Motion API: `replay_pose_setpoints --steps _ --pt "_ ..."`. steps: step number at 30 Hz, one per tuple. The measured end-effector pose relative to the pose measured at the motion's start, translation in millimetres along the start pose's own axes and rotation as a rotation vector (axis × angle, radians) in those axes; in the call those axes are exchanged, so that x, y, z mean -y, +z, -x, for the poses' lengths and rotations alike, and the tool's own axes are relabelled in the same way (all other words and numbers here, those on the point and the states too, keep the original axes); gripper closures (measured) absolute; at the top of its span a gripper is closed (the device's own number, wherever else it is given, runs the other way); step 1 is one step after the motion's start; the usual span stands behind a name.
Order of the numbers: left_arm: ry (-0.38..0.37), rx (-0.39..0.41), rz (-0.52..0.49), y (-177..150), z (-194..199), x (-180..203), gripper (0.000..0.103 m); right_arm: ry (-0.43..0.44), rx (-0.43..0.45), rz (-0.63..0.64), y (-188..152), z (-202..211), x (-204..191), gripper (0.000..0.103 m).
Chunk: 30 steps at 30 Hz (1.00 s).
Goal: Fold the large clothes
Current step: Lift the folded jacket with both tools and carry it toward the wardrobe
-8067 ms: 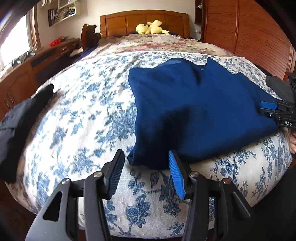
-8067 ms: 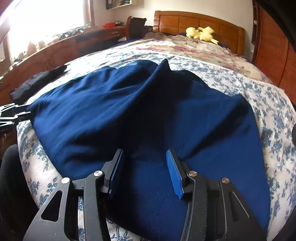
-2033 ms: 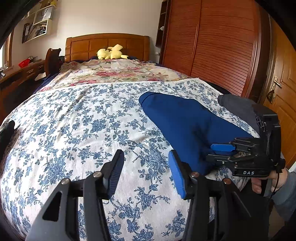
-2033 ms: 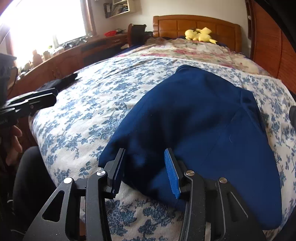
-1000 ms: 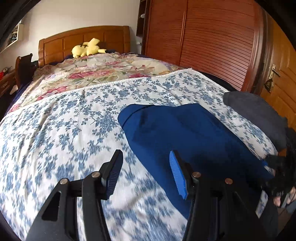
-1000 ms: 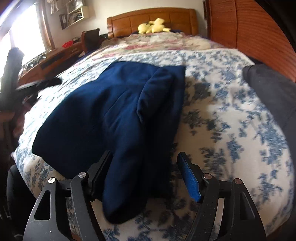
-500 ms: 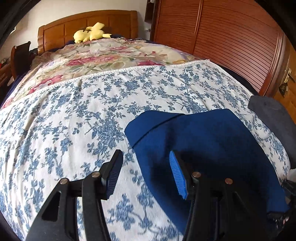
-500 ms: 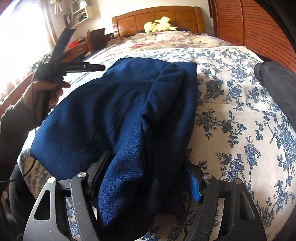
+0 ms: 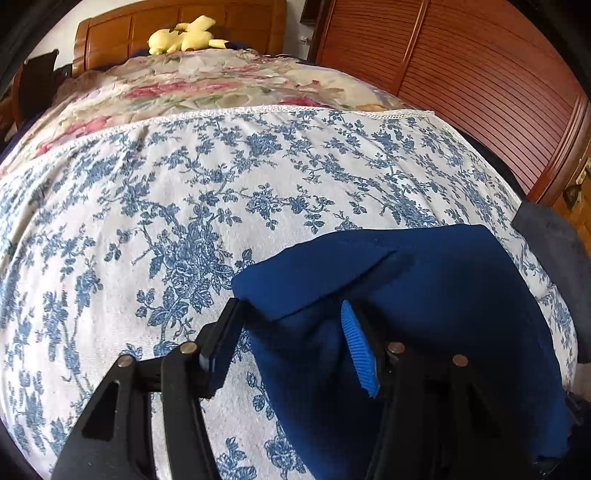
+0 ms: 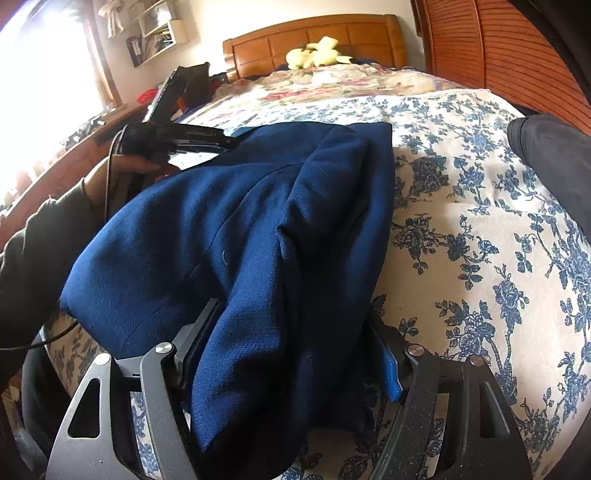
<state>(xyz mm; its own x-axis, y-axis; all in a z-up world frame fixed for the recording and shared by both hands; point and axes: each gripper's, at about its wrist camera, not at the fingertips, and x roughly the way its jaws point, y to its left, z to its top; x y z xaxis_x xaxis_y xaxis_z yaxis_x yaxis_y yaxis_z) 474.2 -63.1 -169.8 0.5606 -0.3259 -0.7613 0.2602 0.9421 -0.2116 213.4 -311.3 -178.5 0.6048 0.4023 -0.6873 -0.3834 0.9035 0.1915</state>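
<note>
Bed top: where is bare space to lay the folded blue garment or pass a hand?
Bare floral sheet spans left of the blue garment, up to the pink quilt. A strip runs between garment and dark clothing. Crowded near the edge: both grippers, left gripper, right gripper.

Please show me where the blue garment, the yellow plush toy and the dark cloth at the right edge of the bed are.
blue garment (image 10: pixel 207 236): right wrist view, broad folded top layer.
yellow plush toy (image 9: pixel 183 35): left wrist view, its body by the headboard.
dark cloth (image 10: pixel 550 147): right wrist view, its upper surface.

Right claw (image 10: pixel 291 354) spread around blue garment (image 10: pixel 258 236), floral bedspread (image 10: pixel 480 240)
</note>
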Motion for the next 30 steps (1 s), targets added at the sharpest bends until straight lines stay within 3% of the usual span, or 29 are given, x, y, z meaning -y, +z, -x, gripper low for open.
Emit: replay_pose_setpoints --steps 11,14,17,21,25,27,30 --pt "0.002 -0.013 0.024 -0.4 -3.4 -1.0 0.046 0.006 0.006 -0.027 1.0 -3.0 -0.3 0.028" --pt "-0.007 -0.013 0.011 0.9 -2.7 0.6 0.053 0.015 0.002 -0.039 1.7 -2.9 0.0 0.027" --pt "-0.025 -0.015 0.011 2.6 0.7 -0.1 0.07 0.028 0.004 -0.051 2.9 -4.2 1.2 0.03" --pt "0.01 -0.001 -0.025 3.6 14.9 8.6 0.092 0.041 0.004 -0.056 4.5 -3.4 -0.1 0.038" --pt "0.025 0.069 -0.059 -0.4 50.5 19.8 0.095 0.071 0.02 -0.088 7.3 4.8 4.4 0.066" --pt "0.029 0.097 -0.071 -1.7 68.3 23.2 0.095 0.076 0.027 -0.071 11.1 12.2 2.7 0.075" --pt "0.036 0.138 -0.095 -5.9 99.4 30.5 0.095 0.09 0.059 -0.061 21.1 26.0 -0.7 0.081"
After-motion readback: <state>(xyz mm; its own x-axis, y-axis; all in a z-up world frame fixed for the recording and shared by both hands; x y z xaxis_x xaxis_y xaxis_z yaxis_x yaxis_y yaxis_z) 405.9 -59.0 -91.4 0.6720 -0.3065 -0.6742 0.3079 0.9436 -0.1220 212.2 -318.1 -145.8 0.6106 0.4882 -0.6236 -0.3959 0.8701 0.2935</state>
